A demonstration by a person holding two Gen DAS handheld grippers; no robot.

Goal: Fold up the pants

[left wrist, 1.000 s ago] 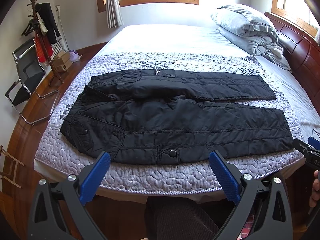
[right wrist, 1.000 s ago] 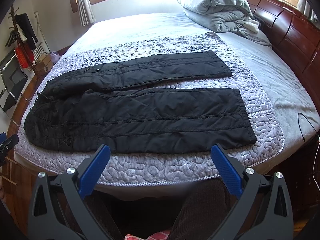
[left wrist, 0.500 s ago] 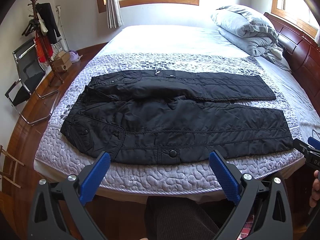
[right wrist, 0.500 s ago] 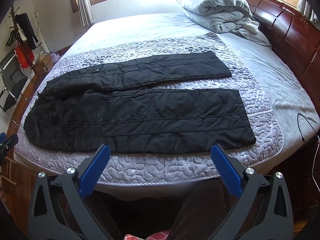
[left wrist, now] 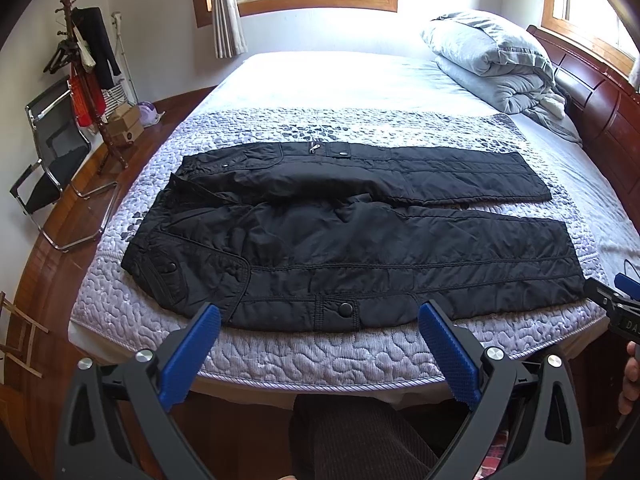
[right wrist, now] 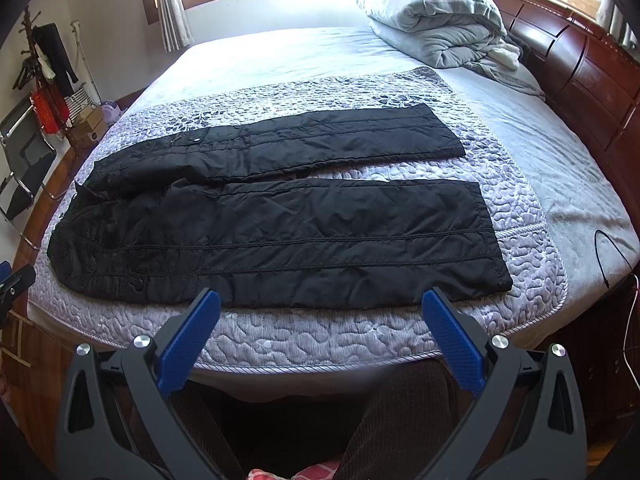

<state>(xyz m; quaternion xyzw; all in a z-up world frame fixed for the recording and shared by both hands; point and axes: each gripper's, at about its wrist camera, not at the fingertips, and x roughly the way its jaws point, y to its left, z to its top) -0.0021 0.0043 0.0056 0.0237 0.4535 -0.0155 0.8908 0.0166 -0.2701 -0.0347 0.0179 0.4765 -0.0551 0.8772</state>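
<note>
While the black pants (left wrist: pixel 352 236) are laid flat and unfolded on the quilted bed (left wrist: pixel 320 356), waist to the left and both legs stretched rightward, the left gripper (left wrist: pixel 320 316) and right gripper (right wrist: pixel 320 300) are held off the near edge, fingers spread apart, nothing grasped. A folded grey duvet (right wrist: pixel 436 20) is seen by the headboard.

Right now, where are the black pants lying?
The black pants lie flat on the quilted bedspread, near the bed's front edge, beyond both open grippers.
</note>
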